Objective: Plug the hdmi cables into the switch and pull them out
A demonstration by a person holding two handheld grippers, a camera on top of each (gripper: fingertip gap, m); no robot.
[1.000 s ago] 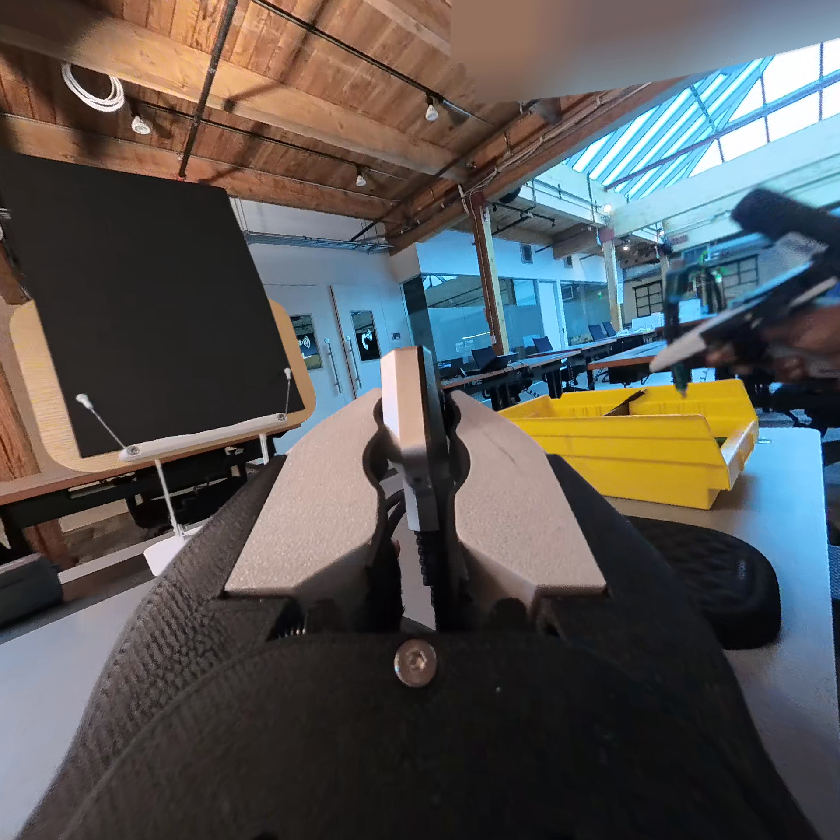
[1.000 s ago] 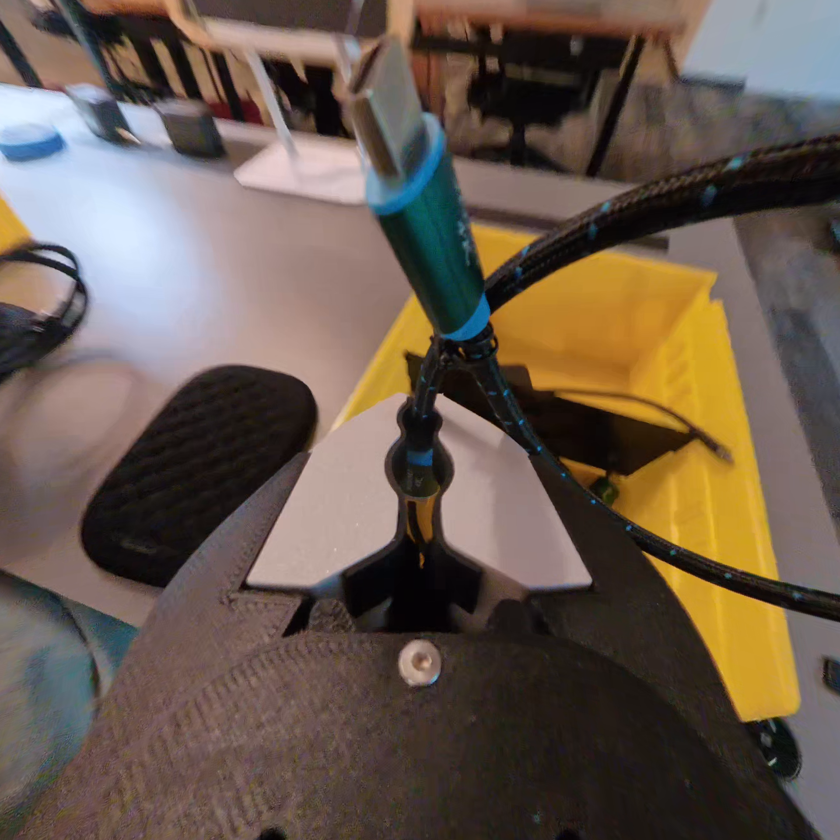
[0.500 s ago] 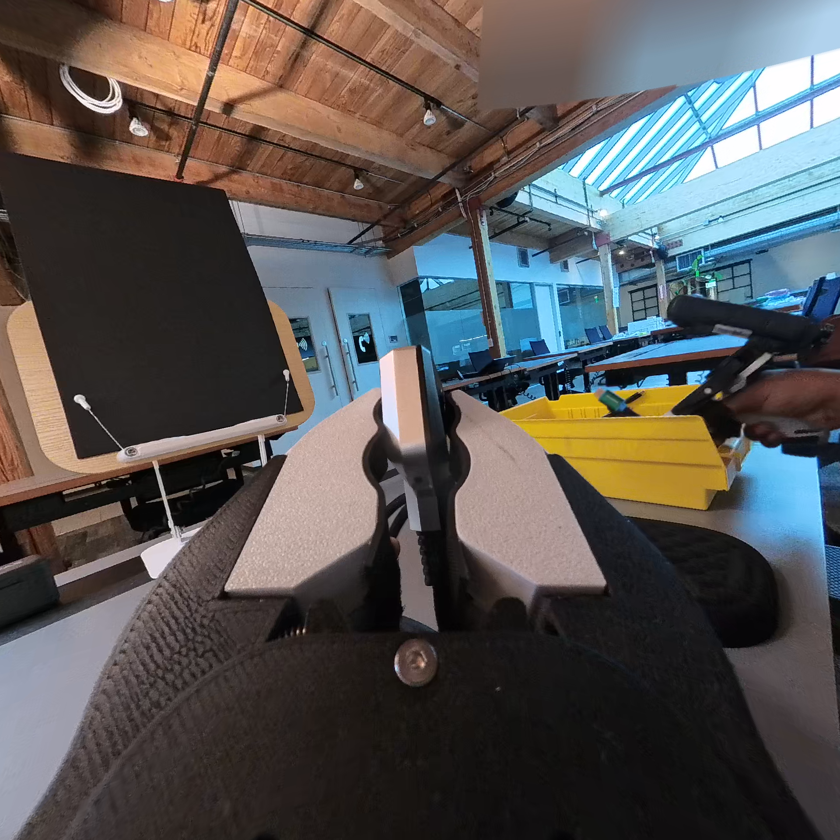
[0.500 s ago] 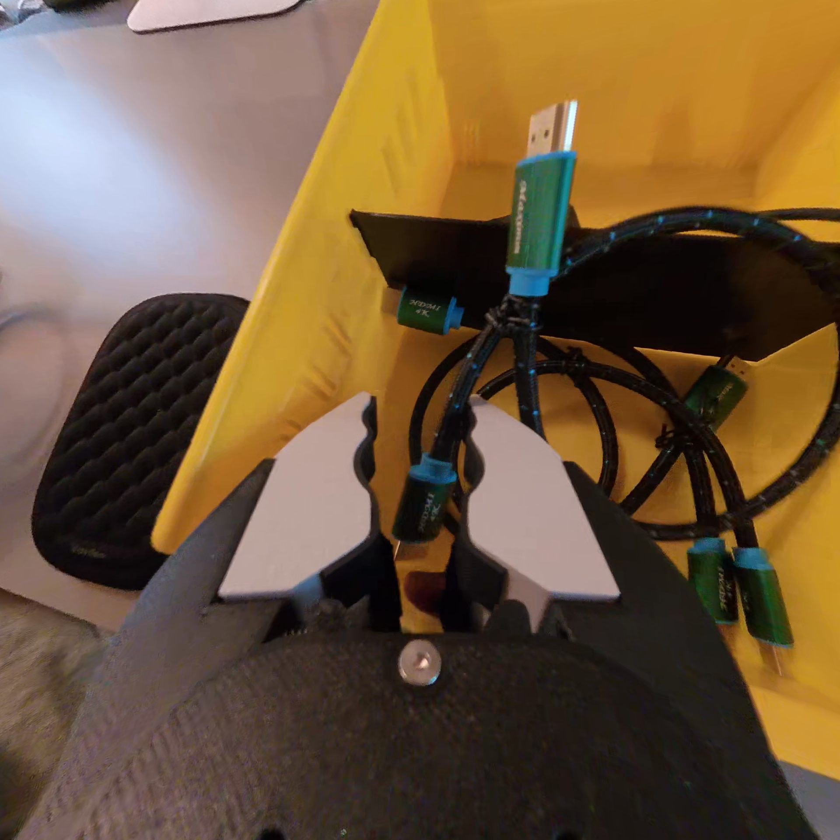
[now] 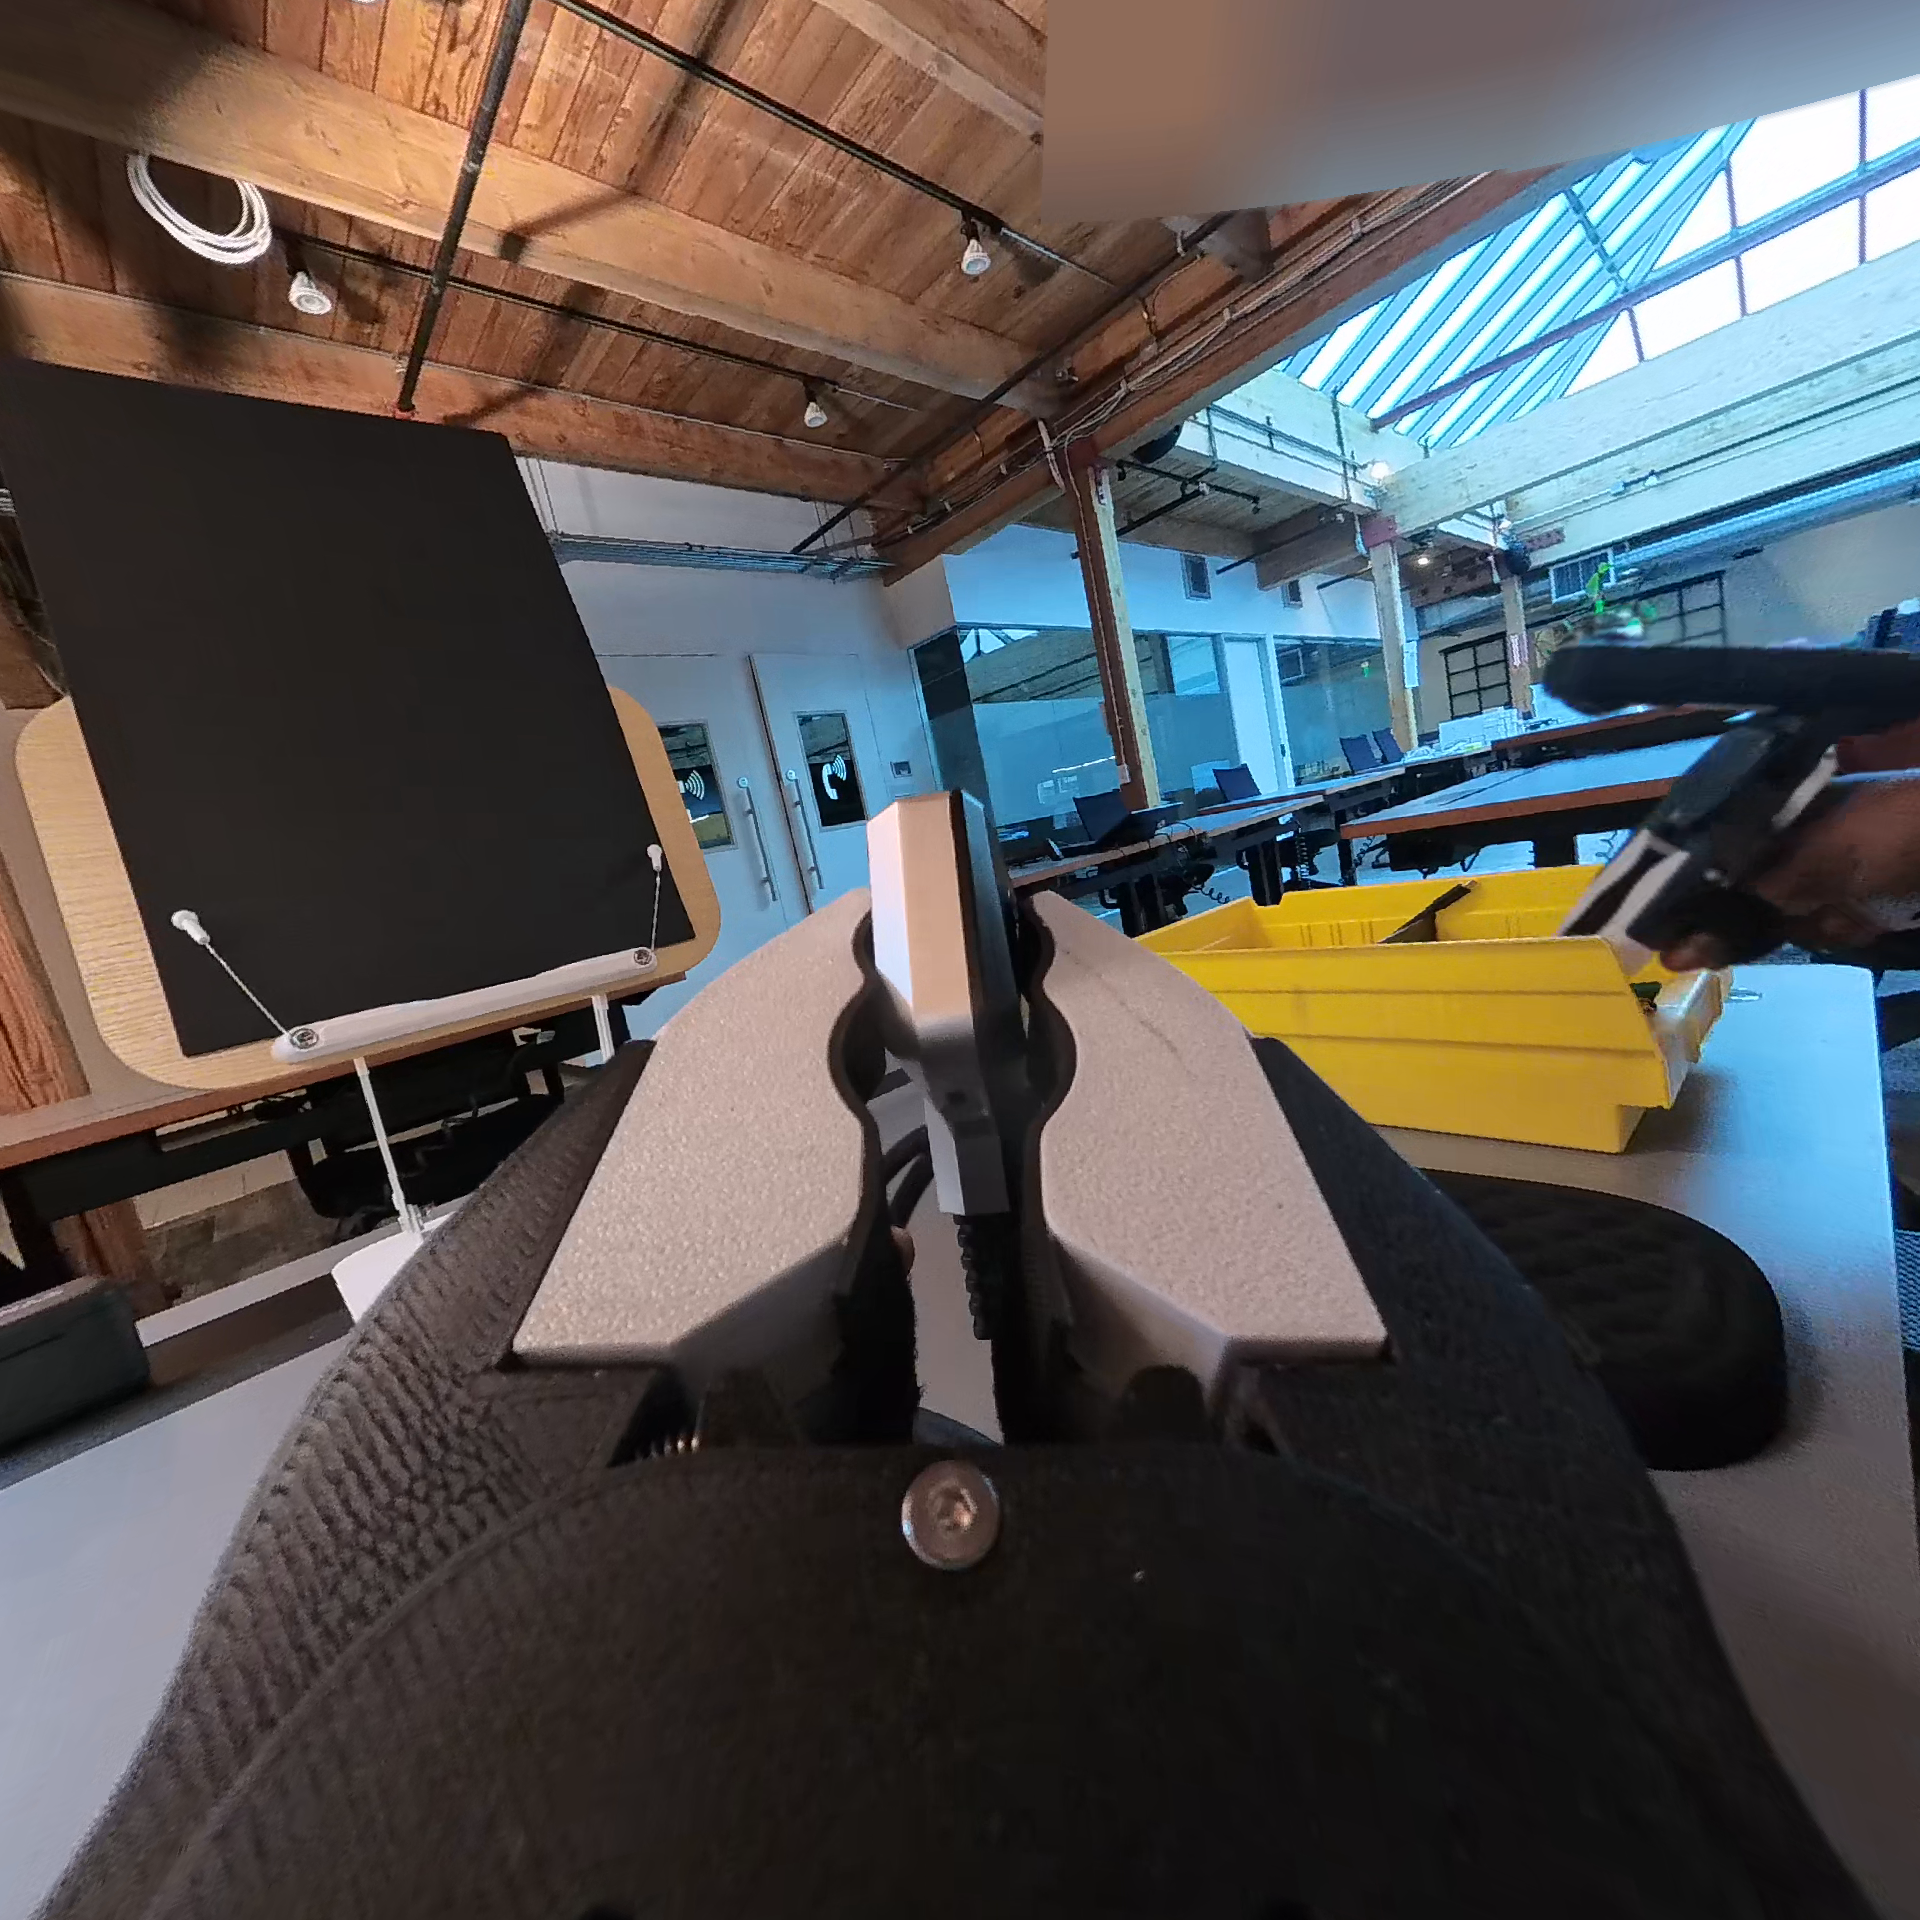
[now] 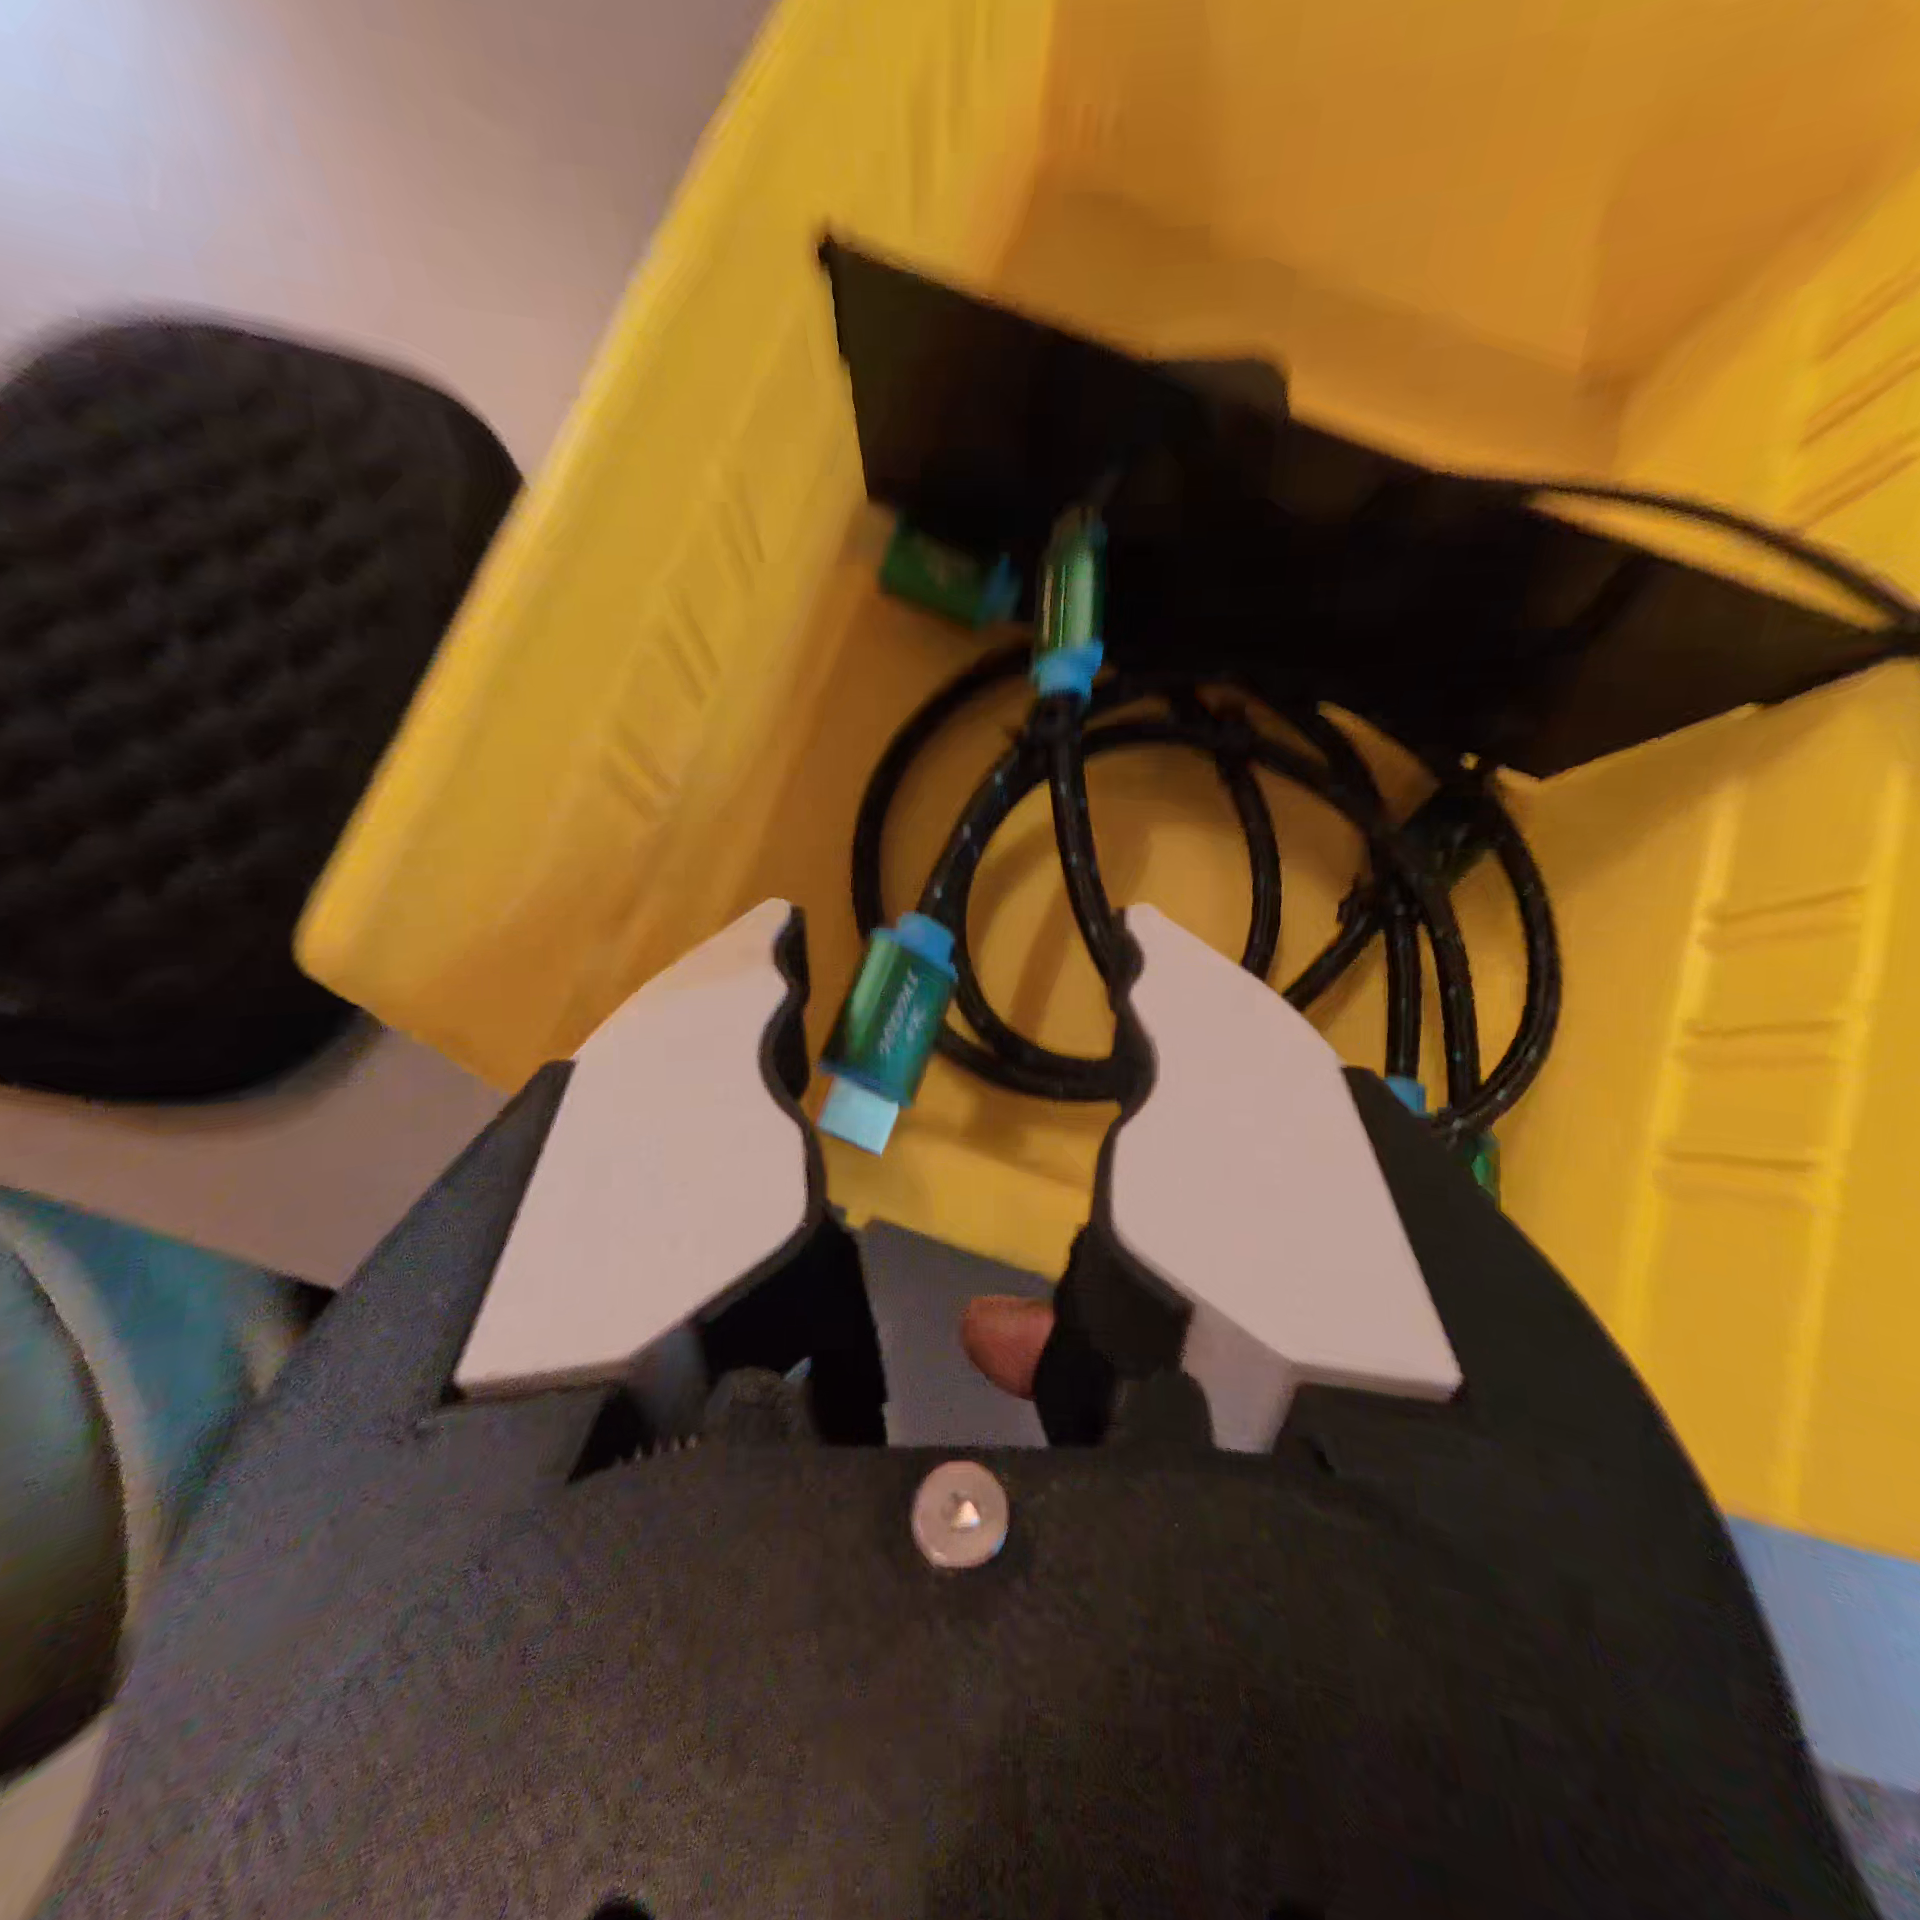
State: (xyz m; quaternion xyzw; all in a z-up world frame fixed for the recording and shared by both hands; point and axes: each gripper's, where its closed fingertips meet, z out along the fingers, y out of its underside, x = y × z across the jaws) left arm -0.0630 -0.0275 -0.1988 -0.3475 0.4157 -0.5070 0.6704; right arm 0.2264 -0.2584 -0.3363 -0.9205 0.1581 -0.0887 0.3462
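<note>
My left gripper (image 5: 951, 935) is shut on the switch (image 5: 909, 894), a thin silver and black box held edge-on and upright above the table. My right gripper (image 6: 961, 925) is open and empty over the yellow bin (image 6: 582, 727). A braided black HDMI cable lies coiled in the bin just beyond its fingers, with one green plug (image 6: 888, 1023) near the left fingertip and the other plug (image 6: 1070, 592) farther in. The right gripper also shows in the left wrist view (image 5: 1704, 862), held by a hand above the bin (image 5: 1403, 1029).
More green-plugged cables (image 6: 1455, 935) and a black plate (image 6: 1351, 582) lie in the bin. A black textured pad (image 6: 187, 707) sits on the grey table left of the bin; it also shows in the left wrist view (image 5: 1621, 1320). A black board on a wooden stand (image 5: 312, 707) stands at the far left. About 40 centimeters separates my left fingertips from my right.
My right gripper swung down over the bin, opened and let go of the cable, which now lies in the bin. My left gripper kept hold of the switch and barely moved.
</note>
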